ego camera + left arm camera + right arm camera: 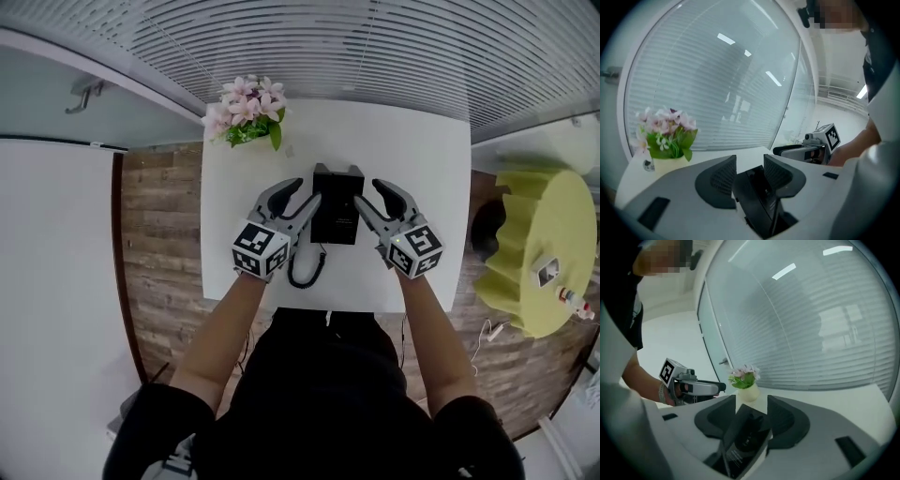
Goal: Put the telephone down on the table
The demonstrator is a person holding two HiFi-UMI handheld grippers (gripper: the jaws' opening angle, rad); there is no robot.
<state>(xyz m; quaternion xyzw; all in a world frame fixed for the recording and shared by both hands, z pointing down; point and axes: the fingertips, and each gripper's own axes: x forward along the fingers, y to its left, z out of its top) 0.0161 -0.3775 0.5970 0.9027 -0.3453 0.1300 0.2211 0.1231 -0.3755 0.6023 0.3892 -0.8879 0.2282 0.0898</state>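
Both sets of jaws released: left gripper (307,190) and right gripper (367,190) flanking the telephone (336,202).
You are holding each one spread wide and empty, while the black telephone is lying at the centre of the frame on the white table (412,159); pink flowers (246,108) are sitting at the table's upper-left corner, slatted blinds (375,47) are filling the top, and wood flooring (159,244) is showing at left.

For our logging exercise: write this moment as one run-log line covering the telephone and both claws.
telephone: resting on table | left claw: open, nothing gripped | right claw: open, nothing gripped | claws flank telephone
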